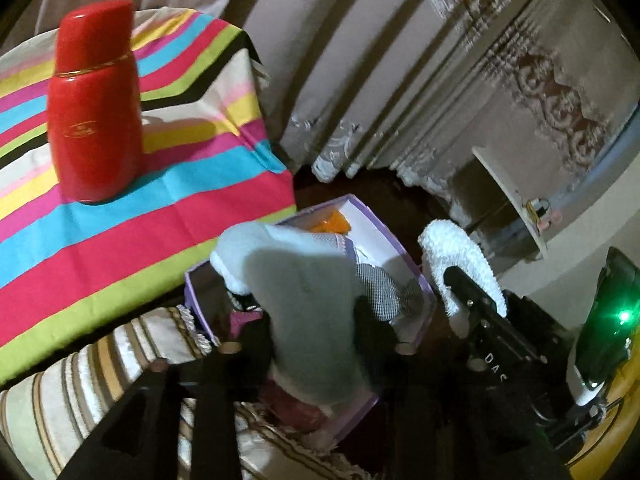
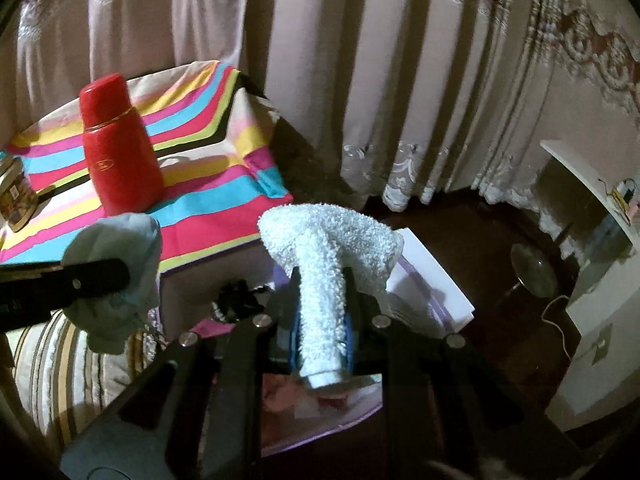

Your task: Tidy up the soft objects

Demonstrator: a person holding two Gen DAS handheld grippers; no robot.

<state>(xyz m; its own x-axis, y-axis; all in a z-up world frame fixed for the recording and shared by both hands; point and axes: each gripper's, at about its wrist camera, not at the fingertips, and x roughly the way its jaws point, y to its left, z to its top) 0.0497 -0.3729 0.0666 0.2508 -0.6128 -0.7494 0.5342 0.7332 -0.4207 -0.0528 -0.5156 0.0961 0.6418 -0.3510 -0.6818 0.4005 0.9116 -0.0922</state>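
Note:
My left gripper (image 1: pixel 316 312) is shut on a pale blue-grey soft cloth (image 1: pixel 304 280) and holds it above an open purple-rimmed box (image 1: pixel 404 248). The box holds an orange item (image 1: pixel 332 225), a checked fabric (image 1: pixel 380 284) and pink things. My right gripper (image 2: pixel 322 292) is shut on a white fluffy towel (image 2: pixel 328 240), held over the same box (image 2: pixel 432 276). The right gripper with the towel (image 1: pixel 460 256) shows in the left wrist view at the box's right side. The left gripper's finger (image 2: pixel 80 280) with the blue-grey cloth (image 2: pixel 116 248) shows at left in the right wrist view.
A red bottle (image 1: pixel 94 104) stands on a table with a striped cloth (image 1: pixel 160 220), left of the box. A striped cushion (image 1: pixel 100 364) lies below the table. Curtains (image 2: pixel 360 80) hang behind. A white shelf (image 2: pixel 592 184) stands at right. A tin (image 2: pixel 14 196) sits at the table's left edge.

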